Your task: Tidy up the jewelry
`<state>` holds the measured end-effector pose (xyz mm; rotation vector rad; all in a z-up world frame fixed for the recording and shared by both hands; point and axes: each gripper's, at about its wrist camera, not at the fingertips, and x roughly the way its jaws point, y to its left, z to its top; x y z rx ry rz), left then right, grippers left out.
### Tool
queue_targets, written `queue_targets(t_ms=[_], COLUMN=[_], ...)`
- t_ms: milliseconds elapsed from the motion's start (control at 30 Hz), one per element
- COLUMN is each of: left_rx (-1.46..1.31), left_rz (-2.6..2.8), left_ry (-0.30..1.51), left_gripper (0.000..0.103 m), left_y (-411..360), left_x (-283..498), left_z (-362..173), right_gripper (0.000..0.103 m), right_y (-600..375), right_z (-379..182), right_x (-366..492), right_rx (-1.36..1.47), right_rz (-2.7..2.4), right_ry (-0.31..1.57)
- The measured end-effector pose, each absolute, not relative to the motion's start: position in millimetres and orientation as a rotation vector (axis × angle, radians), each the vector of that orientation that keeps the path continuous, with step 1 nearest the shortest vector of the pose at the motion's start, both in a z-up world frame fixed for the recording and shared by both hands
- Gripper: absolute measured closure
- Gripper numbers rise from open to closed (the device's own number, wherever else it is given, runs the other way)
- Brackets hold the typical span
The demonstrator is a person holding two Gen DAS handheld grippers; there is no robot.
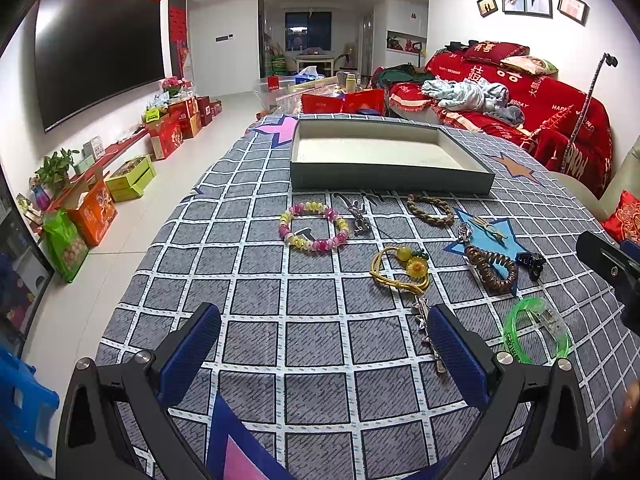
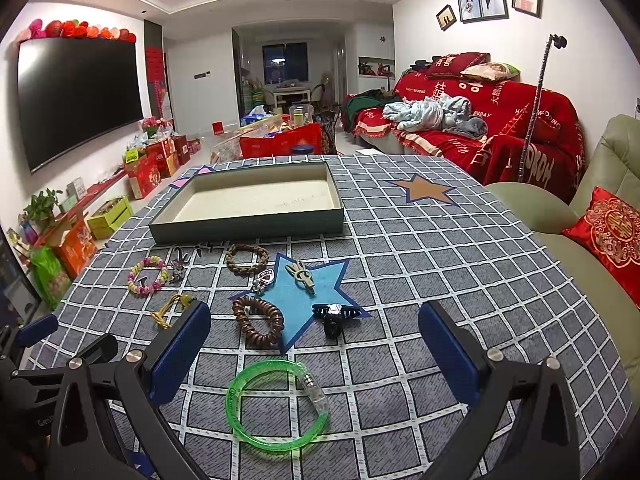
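An empty grey tray (image 1: 392, 184) (image 2: 248, 226) sits on the checked tablecloth at the far side. Jewelry lies loose in front of it: a pink and yellow bead bracelet (image 1: 314, 226) (image 2: 147, 276), a braided brown bracelet (image 1: 430, 210) (image 2: 246, 258), a yellow cord bracelet (image 1: 402, 270) (image 2: 172, 310), a copper coil band (image 1: 490, 270) (image 2: 258, 320), a black claw clip (image 1: 530, 262) (image 2: 334, 318), a green bangle (image 1: 536, 334) (image 2: 276, 412) and a silver hairpin (image 1: 428, 330). My left gripper (image 1: 324, 354) is open above bare cloth. My right gripper (image 2: 316, 354) is open just over the green bangle.
A red-covered sofa (image 2: 480, 120) with laundry stands at the right, and a green armchair (image 2: 600, 216) with a red cushion lies beside the table. A television (image 1: 96, 56) and boxes line the left wall. A blue plastic stool (image 1: 24, 404) is at the lower left.
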<state>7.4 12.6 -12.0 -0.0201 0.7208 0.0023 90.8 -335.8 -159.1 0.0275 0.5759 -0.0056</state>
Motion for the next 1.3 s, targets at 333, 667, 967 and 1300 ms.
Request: queue_targets(t_ms=[333, 667, 967, 1300], left_rx=[-0.060, -0.022, 0.004, 0.067], left_rz=[-0.037, -0.124, -0.181, -0.209], left_ry=[0.824, 0.914, 1.014, 1.016], left_gripper=[0.000, 0.000, 0.000, 0.013], left_y=[19, 1, -17, -31], left_x=[22, 29, 41, 47], left_z=[-19, -27, -38, -35], right_gripper=[0.000, 0.000, 0.000, 0.036], right_y=[-342, -358, -356, -347], right_z=[-168, -188, -208, -218], right_x=[95, 101, 110, 121], right_rx=[0.021, -0.013, -0.048, -0.051], right_rz=[-0.010, -0.034, 0.003, 0.050], right_ry=[0.662, 0.841, 0.995, 1.063])
